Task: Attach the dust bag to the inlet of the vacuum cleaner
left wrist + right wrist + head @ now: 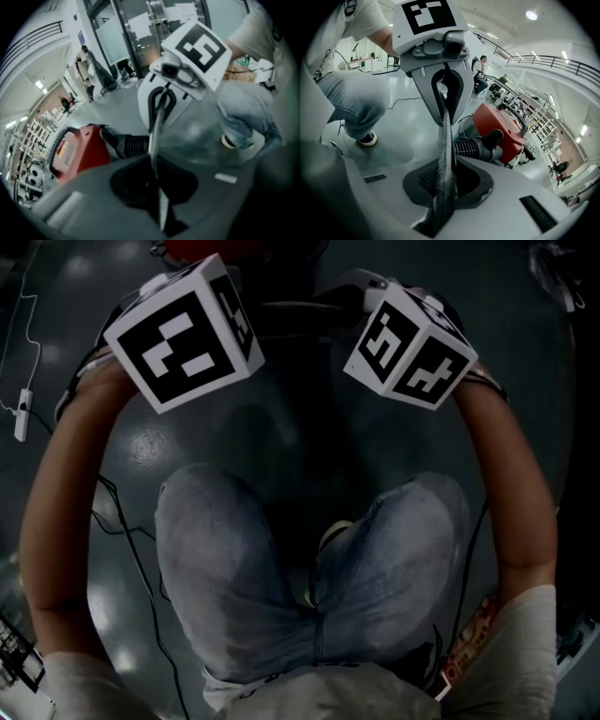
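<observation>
Above the floor (408,126), left gripper (153,161) and right gripper (445,157) fingers (520,183) clamp the grey dust bag (444,136); the red vacuum cleaner (499,126) sits at the right gripper's two o'clock.

Both bare arms, left arm (52,512) and right arm (520,484), curve forward with elbows out. The left hand-held gripper (444,105) and right hand-held gripper (159,105) tilt steeply down, facing each other close together, each with jaws pinched onto the thin bag (445,178) stretched between them.

Grey dust bag (444,159) edge-on; red vacuum (499,124) behind
</observation>
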